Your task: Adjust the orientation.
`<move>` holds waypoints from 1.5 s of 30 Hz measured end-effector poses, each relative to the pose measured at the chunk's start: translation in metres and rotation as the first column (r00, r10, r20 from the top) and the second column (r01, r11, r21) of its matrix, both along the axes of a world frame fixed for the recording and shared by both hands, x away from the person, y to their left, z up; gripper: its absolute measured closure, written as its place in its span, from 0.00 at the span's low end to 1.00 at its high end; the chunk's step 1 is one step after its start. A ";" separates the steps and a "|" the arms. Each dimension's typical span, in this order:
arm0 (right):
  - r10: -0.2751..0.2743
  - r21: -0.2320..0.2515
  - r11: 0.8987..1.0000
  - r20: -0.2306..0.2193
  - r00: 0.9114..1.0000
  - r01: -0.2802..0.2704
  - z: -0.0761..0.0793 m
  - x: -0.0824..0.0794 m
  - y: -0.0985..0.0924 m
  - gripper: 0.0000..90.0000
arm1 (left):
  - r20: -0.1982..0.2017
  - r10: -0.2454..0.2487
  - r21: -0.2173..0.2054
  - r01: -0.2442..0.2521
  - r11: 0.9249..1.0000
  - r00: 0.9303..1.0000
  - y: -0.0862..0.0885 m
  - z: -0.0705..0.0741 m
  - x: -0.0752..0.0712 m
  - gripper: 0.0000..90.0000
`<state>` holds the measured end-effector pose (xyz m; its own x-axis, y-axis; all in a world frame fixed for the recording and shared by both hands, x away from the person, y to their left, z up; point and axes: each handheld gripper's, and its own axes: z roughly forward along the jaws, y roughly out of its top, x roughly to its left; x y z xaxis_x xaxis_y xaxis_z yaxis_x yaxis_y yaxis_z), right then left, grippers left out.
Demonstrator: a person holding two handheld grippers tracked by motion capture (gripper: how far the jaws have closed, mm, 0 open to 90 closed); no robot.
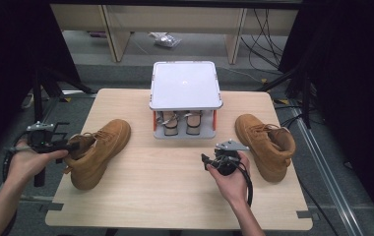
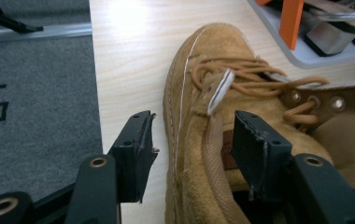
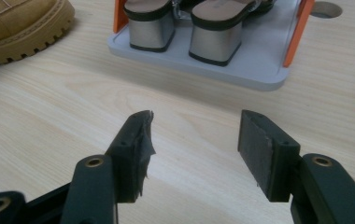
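Note:
A tan suede boot (image 1: 99, 150) lies at the table's left, its toe pointing toward the rack. My left gripper (image 1: 74, 146) is at its ankle opening. In the left gripper view the jaws (image 2: 194, 135) stand wide apart astride the boot's (image 2: 222, 70) side wall, one outside over the table and one over the tongue, with a gap beside the outer pad. A second tan boot (image 1: 266, 145) sits at the right. My right gripper (image 1: 207, 162) hovers over bare wood between the boots. It is open (image 3: 194, 135) with nothing between its jaws and faces the rack.
A grey two-tier rack (image 1: 185, 83) with orange posts stands at the table's far middle. A pair of heeled sandals (image 3: 185, 28) sits on its lower shelf (image 3: 259, 70). Grey floor and a metal rail (image 2: 31, 32) lie past the table's left edge. Cables trail at the back right.

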<state>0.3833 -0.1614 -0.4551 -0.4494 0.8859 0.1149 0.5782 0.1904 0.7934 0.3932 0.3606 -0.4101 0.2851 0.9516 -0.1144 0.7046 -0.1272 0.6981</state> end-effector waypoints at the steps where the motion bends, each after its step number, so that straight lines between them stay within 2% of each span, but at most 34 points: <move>1: -0.002 0.007 1.000 -0.005 1.000 0.002 0.000 0.000 0.000 0.51 | 0.004 0.014 -0.022 -0.014 1.000 1.000 -0.002 -0.002 0.001 0.55; 2: -0.003 0.012 1.000 -0.013 1.000 0.003 0.000 0.000 0.000 0.51 | -0.008 0.005 -0.015 -0.005 1.000 1.000 -0.002 -0.002 0.001 0.55; 3: -0.028 0.028 0.999 -0.034 0.999 0.029 0.000 -0.002 0.002 0.51 | -0.016 -0.002 -0.016 0.001 1.000 1.000 -0.002 -0.003 0.002 0.57; 4: -0.008 0.004 1.000 -0.007 1.000 0.008 0.000 0.001 -0.001 0.50 | -0.020 -0.001 -0.026 0.000 1.000 1.000 -0.003 -0.005 0.003 0.60; 6: -0.004 0.005 1.000 -0.016 1.000 0.004 -0.001 0.001 -0.002 0.50 | -0.036 -0.017 -0.005 0.016 1.000 0.999 -0.003 -0.006 0.004 0.61; 7: -0.018 0.011 1.000 -0.030 0.999 0.018 -0.001 0.000 -0.001 0.50 | -0.029 -0.009 0.003 0.009 1.000 1.000 -0.004 -0.008 0.004 0.62; 8: -0.008 -0.005 1.000 -0.016 1.000 0.008 -0.002 0.002 -0.002 0.50 | -0.035 -0.009 0.003 0.009 1.000 0.999 -0.005 -0.010 0.005 0.63; 9: 0.000 0.001 1.000 -0.023 1.000 0.000 -0.003 0.002 -0.002 0.50 | -0.061 -0.018 -0.001 0.018 1.000 0.998 -0.004 -0.010 0.006 0.64; 10: -0.012 -0.013 1.000 -0.026 1.000 0.012 -0.002 0.001 -0.003 0.50 | -0.064 -0.015 -0.013 0.014 1.000 0.998 -0.004 -0.010 0.007 0.64; 13: -0.009 0.005 1.000 -0.054 0.999 0.009 -0.004 0.002 -0.002 0.49 | -0.071 -0.015 -0.022 0.014 1.000 0.997 -0.003 -0.011 0.008 0.67; 14: -0.007 0.002 1.000 -0.055 0.998 0.007 -0.004 0.002 -0.002 0.49 | -0.094 -0.021 -0.024 0.018 1.000 0.995 -0.003 -0.010 0.009 0.68; 17: 0.009 0.010 1.000 -0.047 0.999 -0.008 -0.006 0.003 -0.002 0.49 | -0.119 -0.018 -0.042 0.013 0.999 0.993 -0.003 -0.010 0.010 0.73; 18: 0.002 0.002 1.000 -0.058 0.998 -0.002 -0.005 0.002 -0.002 0.49 | -0.110 -0.014 -0.054 0.008 0.999 0.994 -0.004 -0.011 0.010 0.76; 21: 0.007 0.007 1.000 -0.064 0.998 -0.007 -0.006 0.002 -0.002 0.49 | -0.128 -0.017 -0.043 0.011 0.999 0.992 -0.005 -0.010 0.010 0.80; 25: 0.011 0.003 1.000 -0.064 0.998 -0.011 -0.008 0.003 -0.002 0.49 | -0.117 -0.011 -0.048 0.005 0.999 0.993 -0.004 -0.011 0.008 0.83; 28: 0.022 -0.004 1.000 -0.062 0.998 -0.022 -0.010 0.003 -0.002 0.49 | -0.105 -0.005 -0.040 0.000 0.999 0.994 -0.005 -0.011 0.007 0.84; 29: 0.019 -0.006 1.000 -0.067 0.998 -0.019 -0.010 0.003 -0.002 0.49 | -0.084 0.002 -0.043 -0.006 0.999 0.996 -0.006 -0.013 0.007 0.84; 30: 0.023 -0.006 1.000 -0.065 0.998 -0.024 -0.010 0.003 -0.002 0.49 | -0.102 -0.002 -0.034 -0.002 0.999 0.995 -0.006 -0.011 0.006 0.85; 32: 0.013 -0.004 1.000 -0.070 0.997 -0.014 -0.009 0.002 -0.001 0.49 | -0.082 0.008 -0.041 -0.011 0.999 0.997 -0.007 -0.012 0.006 0.86; 33: 0.016 -0.019 1.000 -0.061 0.998 -0.017 -0.010 0.003 -0.003 0.49 | -0.097 0.001 -0.043 -0.006 0.999 0.995 -0.005 -0.012 0.006 0.86; 34: 0.013 0.005 1.000 -0.061 0.998 -0.013 -0.010 0.003 -0.002 0.49 | -0.085 0.004 -0.062 -0.010 0.998 0.996 -0.005 -0.013 0.006 0.87; 35: 0.017 0.012 1.000 -0.064 0.998 -0.016 -0.010 0.003 -0.002 0.49 | -0.102 0.000 -0.065 -0.007 0.998 0.995 -0.003 -0.012 0.005 0.87; 38: 0.015 0.010 1.000 -0.068 0.998 -0.014 -0.011 0.003 -0.003 0.49 | -0.111 0.018 -0.117 -0.031 0.993 0.994 0.000 -0.014 0.006 0.88; 40: 0.017 0.015 1.000 -0.075 0.997 -0.016 -0.012 0.003 -0.002 0.49 | -0.105 0.036 -0.159 -0.052 0.986 0.994 0.003 -0.015 0.006 0.89; 41: 0.010 0.002 1.000 -0.074 0.997 -0.010 -0.012 0.003 -0.002 0.49 | -0.102 0.047 -0.181 -0.065 0.981 0.994 0.004 -0.017 0.006 0.89; 43: 0.015 0.010 1.000 -0.069 0.997 -0.014 -0.013 0.004 -0.002 0.50 | -0.108 0.052 -0.214 -0.074 0.974 0.993 0.007 -0.018 0.006 0.89; 44: 0.002 0.019 1.000 -0.082 0.997 -0.001 -0.013 0.003 -0.001 0.50 | -0.103 0.067 -0.240 -0.091 0.967 0.992 0.007 -0.018 0.006 0.89; 45: 0.007 0.013 1.000 -0.072 0.997 -0.006 -0.013 0.004 -0.002 0.50 | -0.105 0.070 -0.252 -0.095 0.963 0.992 0.007 -0.019 0.006 0.89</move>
